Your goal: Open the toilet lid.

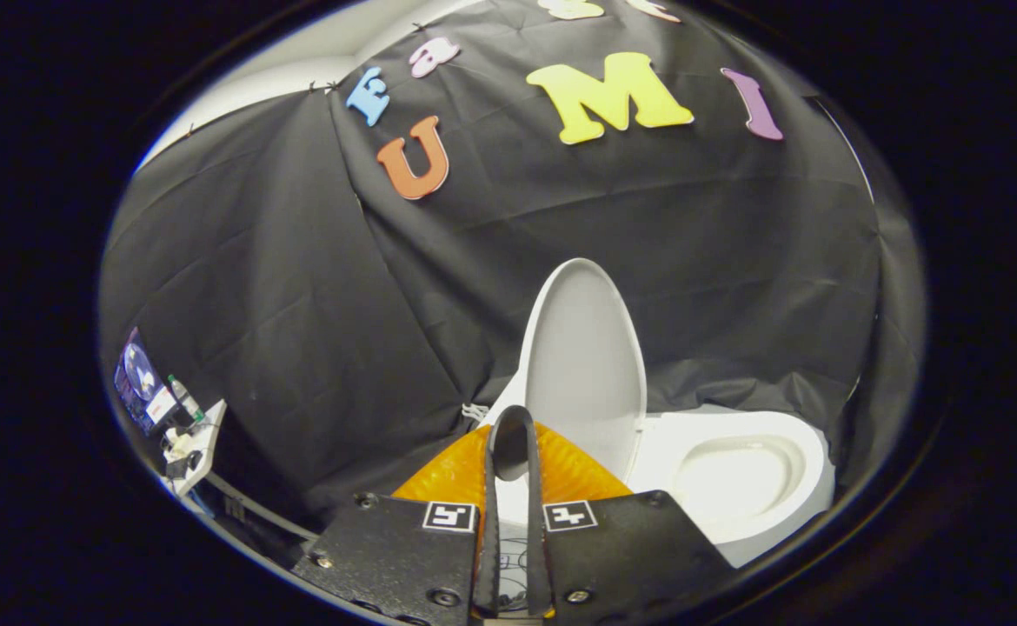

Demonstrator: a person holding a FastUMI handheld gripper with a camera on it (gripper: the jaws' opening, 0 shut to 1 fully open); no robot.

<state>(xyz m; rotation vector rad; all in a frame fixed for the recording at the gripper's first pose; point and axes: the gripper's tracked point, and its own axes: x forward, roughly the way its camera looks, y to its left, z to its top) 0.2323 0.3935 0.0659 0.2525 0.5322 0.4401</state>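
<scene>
The jaws were clenched, their tips meeting with nothing caught between them and only a narrow slit open lower down. Just beyond the tips stood the lid, raised upright and leaning back toward the black cloth wall. The jaws did not touch it, as far as could be told. To the right of the jaws and a little ahead lay the toilet, its white seat and bowl open to view, with the lid hinged at its near-left end. Far off to the left of the jaws, against the cloth, a small white shelf carried a bottle and some small items too blurred to name.
</scene>
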